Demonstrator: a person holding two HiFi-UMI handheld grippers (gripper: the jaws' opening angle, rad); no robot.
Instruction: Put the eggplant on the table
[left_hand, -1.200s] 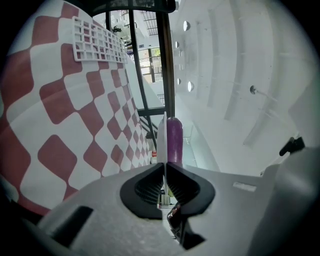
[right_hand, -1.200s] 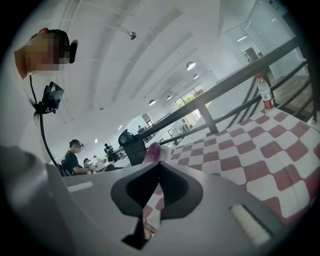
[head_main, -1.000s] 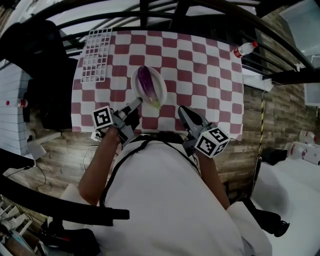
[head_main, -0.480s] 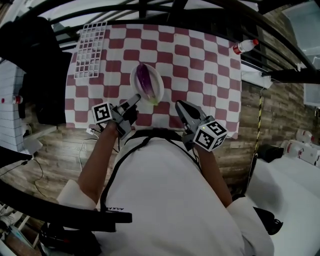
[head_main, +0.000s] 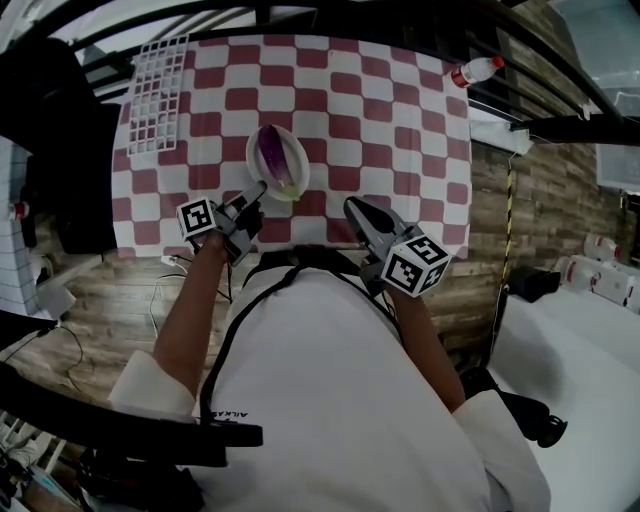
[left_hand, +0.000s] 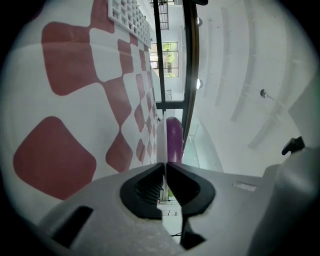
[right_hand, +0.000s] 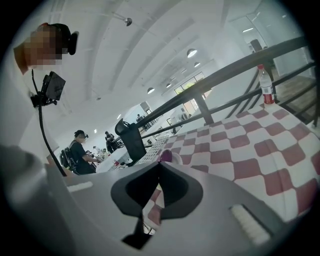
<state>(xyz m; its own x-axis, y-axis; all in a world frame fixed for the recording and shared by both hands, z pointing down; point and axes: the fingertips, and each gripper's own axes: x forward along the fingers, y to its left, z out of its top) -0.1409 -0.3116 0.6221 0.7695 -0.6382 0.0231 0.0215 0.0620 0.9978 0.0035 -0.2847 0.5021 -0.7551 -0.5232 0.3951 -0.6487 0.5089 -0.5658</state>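
A white plate (head_main: 298, 156) sits toward the near edge of the worktop (head_main: 400, 120), a little left of its middle. The purple eggplant (head_main: 272, 158) lies in it lengthwise, its green end toward the person. The eggplant is not yet on the checked cloth itself.

The left tongs (head_main: 258, 190) reach in from the near edge and are closed on the plate's near rim, the thin white edge pinched between the jaws. I cannot tell whether the plate rests on the cloth or hangs just above it.

The right tongs (head_main: 350, 205) hover over the near edge, just right of the plate, jaws pressed together with nothing in them.

A white grid rack (head_main: 152, 95) lies at the far left corner. A clear bottle (head_main: 478, 70) with a red cap is by the far right corner. The cloth between plate and right tongs is bare.
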